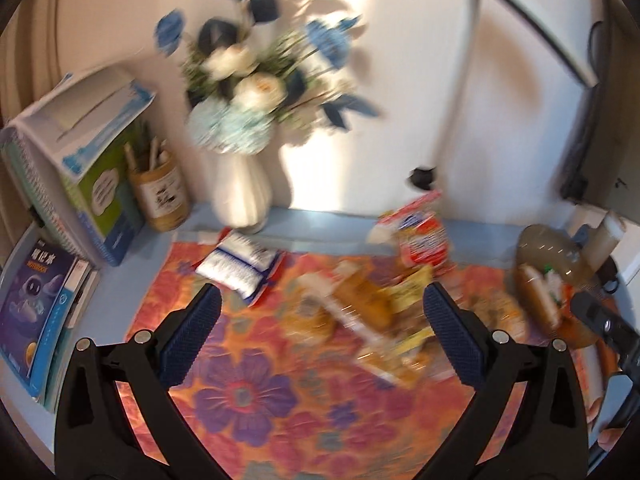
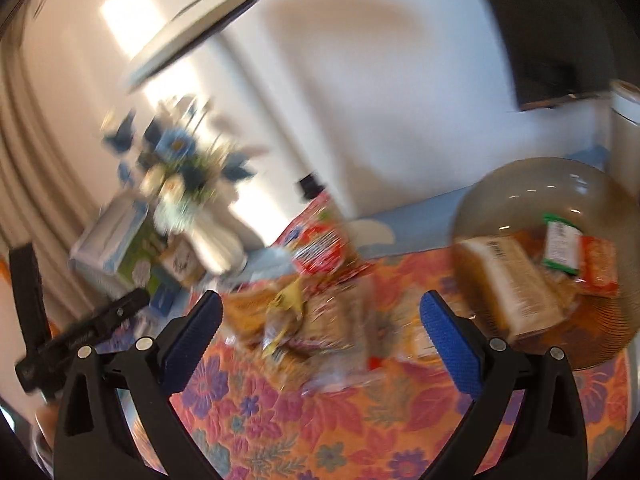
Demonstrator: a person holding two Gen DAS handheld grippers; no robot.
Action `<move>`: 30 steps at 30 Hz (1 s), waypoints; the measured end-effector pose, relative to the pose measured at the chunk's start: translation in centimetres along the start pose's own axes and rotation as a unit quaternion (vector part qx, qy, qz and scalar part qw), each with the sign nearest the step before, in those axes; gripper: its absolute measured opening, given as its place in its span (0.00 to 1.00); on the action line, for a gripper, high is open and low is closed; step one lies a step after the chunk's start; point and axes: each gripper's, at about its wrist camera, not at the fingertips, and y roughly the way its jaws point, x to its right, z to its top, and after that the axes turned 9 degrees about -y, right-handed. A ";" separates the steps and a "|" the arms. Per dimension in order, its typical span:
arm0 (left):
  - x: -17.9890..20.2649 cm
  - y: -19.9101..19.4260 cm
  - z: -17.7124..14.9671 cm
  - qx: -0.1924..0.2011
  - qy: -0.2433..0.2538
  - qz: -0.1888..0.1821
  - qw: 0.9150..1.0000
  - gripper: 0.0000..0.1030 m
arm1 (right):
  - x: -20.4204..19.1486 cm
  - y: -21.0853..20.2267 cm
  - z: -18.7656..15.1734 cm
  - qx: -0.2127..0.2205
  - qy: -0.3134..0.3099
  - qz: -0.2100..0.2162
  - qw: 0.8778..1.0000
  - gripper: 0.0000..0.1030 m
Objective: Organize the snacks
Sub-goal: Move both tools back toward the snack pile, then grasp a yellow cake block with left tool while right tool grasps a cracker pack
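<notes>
Left-wrist and right-wrist fisheye views of a snack-sorting scene, both smeared by motion blur. Landmark: the floral mat (image 1: 256,392), an orange cloth with purple and pink flowers lying on a pale blue table (image 1: 340,220).

Left gripper (image 1: 322,332): jaws spread wide, blue-padded fingers (image 1: 188,340) apart with nothing between them, held above the near part of the floral mat. Right gripper (image 2: 320,336): likewise spread wide and holding nothing, also above the mat's near part.

Snack pile (image 1: 372,320): a loose heap of yellow, brown and clear wrapped packets at the middle of the mat; single items cannot be told apart in the blur. At the mat's far edge, behind the pile, stands a red-and-white snack bag (image 1: 424,236). At the mat's far left corner lies a white packet with blue print (image 1: 240,264).

Glass bowl (image 2: 552,248): a brownish transparent bowl at the mat's right edge, containing a tan bread-like package (image 2: 516,284), a green-and-white packet (image 2: 562,244) and an orange-red packet (image 2: 598,264).

Beyond the mat's far left corner, against the wall: a white vase of blue and white flowers (image 1: 244,184), a brown jar holding sticks (image 1: 164,196) and a tilted blue-green box (image 1: 88,168). Books (image 1: 36,308) lie off the mat's left side.
</notes>
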 end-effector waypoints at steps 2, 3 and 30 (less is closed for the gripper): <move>-1.4 0.9 -1.0 -0.011 0.012 0.001 1.000 0.97 | -2.9 2.1 -1.6 -0.028 -0.083 -0.016 0.996 0.95; -2.3 1.6 -1.7 -0.017 0.021 0.006 1.000 0.97 | -3.9 3.0 -2.4 -0.042 -0.114 -0.021 0.992 0.95; -3.1 18.5 -5.3 -0.117 0.066 -0.016 0.991 0.97 | -10.5 17.4 -8.3 -0.141 -0.269 -0.107 0.947 0.95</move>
